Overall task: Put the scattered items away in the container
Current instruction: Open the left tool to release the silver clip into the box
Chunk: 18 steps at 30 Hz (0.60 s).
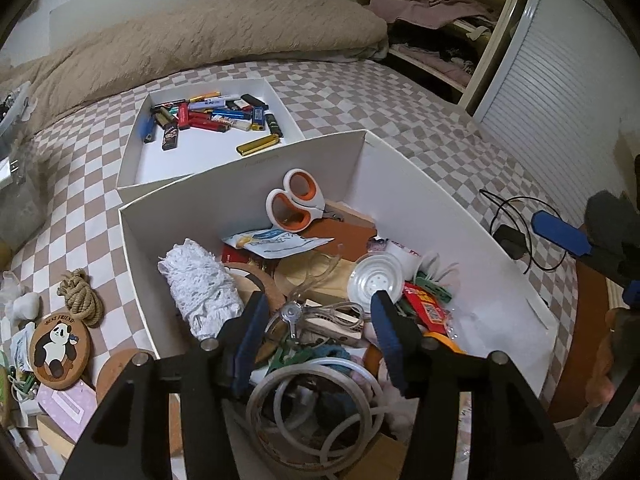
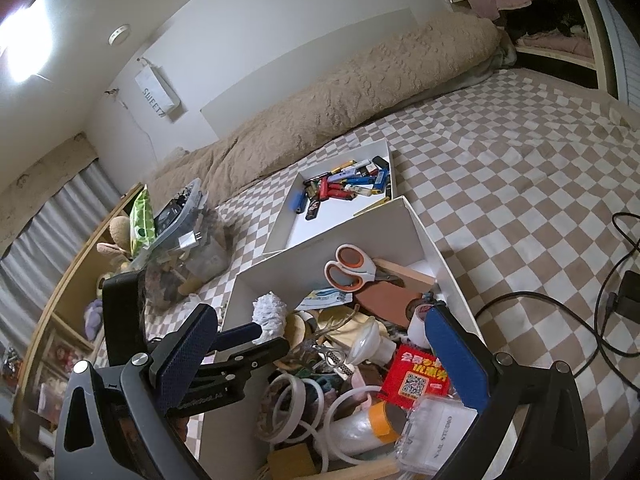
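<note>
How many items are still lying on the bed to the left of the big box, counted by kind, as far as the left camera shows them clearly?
Rope bundle: 1
Panda coaster: 1
Plain cork coaster: 1
Pink card: 1
White soft lump: 1
Total: 5. More clutter at the frame's left edge is too cut off to count.

Checkered bedspread, tan fluffy duvet against white wall, open closet, bright ceiling light.

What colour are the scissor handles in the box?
The scissors have white handles with orange inner grips, clearest in the left wrist view.
</note>
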Tool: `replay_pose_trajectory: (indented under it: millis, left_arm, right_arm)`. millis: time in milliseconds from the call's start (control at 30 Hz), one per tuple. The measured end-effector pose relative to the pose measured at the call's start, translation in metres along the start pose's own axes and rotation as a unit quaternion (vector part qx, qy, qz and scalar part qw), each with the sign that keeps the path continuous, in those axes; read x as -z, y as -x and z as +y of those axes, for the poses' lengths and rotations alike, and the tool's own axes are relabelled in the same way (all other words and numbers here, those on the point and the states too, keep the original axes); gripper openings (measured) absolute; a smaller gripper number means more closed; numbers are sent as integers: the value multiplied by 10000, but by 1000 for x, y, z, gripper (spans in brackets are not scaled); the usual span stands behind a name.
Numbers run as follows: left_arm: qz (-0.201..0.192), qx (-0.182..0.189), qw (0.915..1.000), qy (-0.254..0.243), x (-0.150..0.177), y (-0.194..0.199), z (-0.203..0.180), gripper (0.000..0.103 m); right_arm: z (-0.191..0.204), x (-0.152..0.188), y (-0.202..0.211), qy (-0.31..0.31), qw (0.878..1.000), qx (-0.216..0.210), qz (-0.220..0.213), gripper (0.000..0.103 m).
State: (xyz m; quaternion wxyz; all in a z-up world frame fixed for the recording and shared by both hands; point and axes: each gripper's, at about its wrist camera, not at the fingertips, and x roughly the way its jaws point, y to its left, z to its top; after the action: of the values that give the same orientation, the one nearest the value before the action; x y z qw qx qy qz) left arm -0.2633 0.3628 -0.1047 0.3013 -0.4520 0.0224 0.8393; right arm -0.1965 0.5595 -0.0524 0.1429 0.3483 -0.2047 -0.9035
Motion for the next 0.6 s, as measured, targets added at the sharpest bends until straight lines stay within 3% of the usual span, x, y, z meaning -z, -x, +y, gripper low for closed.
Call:
replay_pose_trajectory:
  millis: [400, 467, 600]
  left_arm:
    - [-143, -4, 9999, -19, 5, 23, -2, 53]
    - [-192, -10, 9998, -22, 6, 29, -2, 61]
    - [-328, -2, 9994, -73, 8, 43, -4, 66]
  right_arm:
    - [10, 3, 17, 1, 9999, 76, -117, 103]
    - [13, 5, 20, 35, 9998, 130, -124, 103]
    - [16, 8, 26, 34, 9996, 152, -219, 103]
